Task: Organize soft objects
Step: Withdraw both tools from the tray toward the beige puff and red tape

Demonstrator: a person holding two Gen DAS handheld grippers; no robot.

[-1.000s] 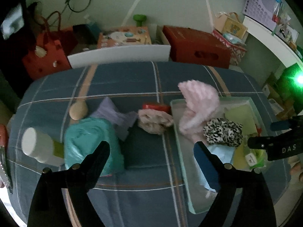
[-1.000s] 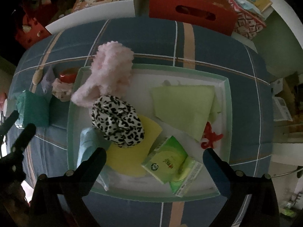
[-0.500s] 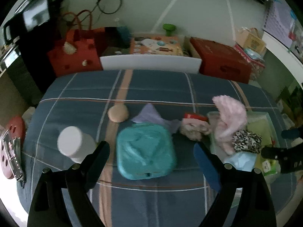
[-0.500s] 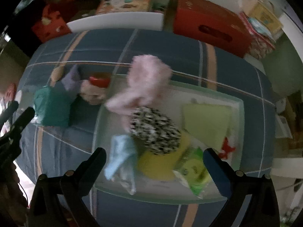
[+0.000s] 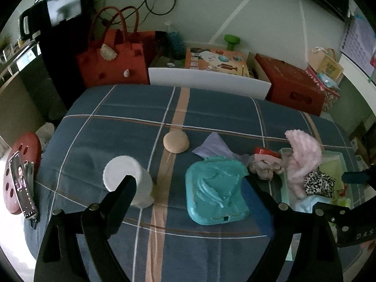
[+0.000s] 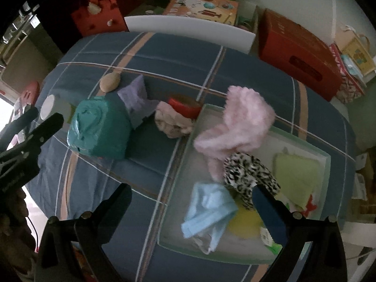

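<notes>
A pale green tray [image 6: 303,144] on the blue checked cover holds a pink fluffy piece [image 6: 237,122], a leopard-print piece [image 6: 249,174], a light blue cloth [image 6: 209,209], a green cloth [image 6: 296,174] and a yellow one [image 6: 244,221]. Left of the tray lie a beige-pink bundle [image 5: 263,168], a lavender cloth [image 5: 213,145], a teal soft pack [image 5: 216,192], a beige round pad [image 5: 176,142] and a white roll [image 5: 127,178]. My left gripper [image 5: 188,188] hangs open and empty above the teal pack and roll. My right gripper [image 6: 191,195] stands open and empty over the tray's left edge.
A red cap-like thing [image 6: 185,108] lies by the bundle. Behind the bed stand a red handbag [image 5: 112,63], a white board [image 5: 209,82] and a red box [image 5: 291,87]. A phone [image 5: 21,185] rests on a red stool at the left edge.
Both grippers have moved left across the bed, staying open and empty. The left one went from beside the tray to over the teal pack; the right one from mid-tray to its left edge.
</notes>
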